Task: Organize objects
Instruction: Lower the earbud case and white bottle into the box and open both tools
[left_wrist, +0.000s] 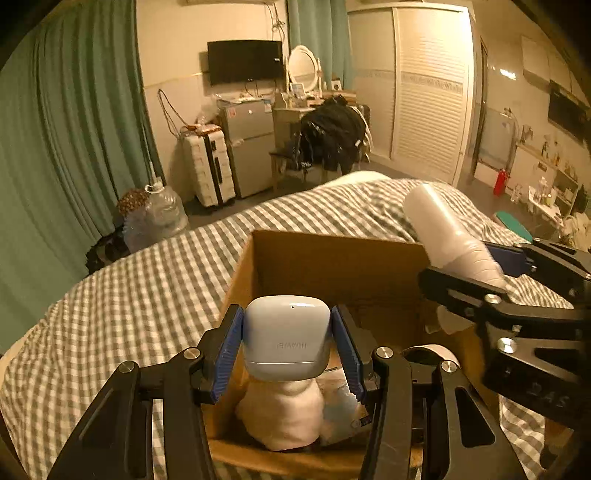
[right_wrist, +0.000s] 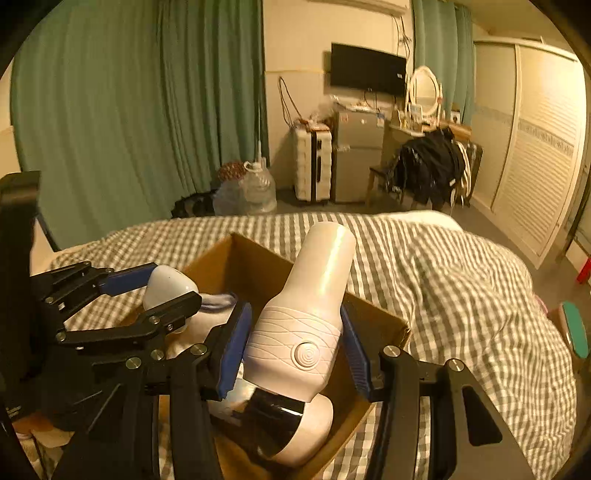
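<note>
A small blue earbud case (left_wrist: 287, 339) is held between the blue pads of the left tongs (left_wrist: 287, 345), just above the open cardboard box (left_wrist: 332, 258). A white hair dryer (right_wrist: 310, 321) is held by its handle in the right tongs (right_wrist: 293, 347), with its nozzle pointing up and away, over the same box. Both things are gripped tight and are up in the air, not yet set down. Inside the box, a soft white bundle (left_wrist: 284, 417) is seen under the case, and some other pale things that cannot be told apart. The box is set on a bed with a grey checked cover (left_wrist: 147, 295).

Trouble could come from here. The two tongs are very close together over one small box, so they could be bumped into each other. The hair dryer is long and is held low on its handle, so it could be tipped and knocked on the box wall. The case is smooth and round, so it could be slipped out and dropped on the bed
</note>
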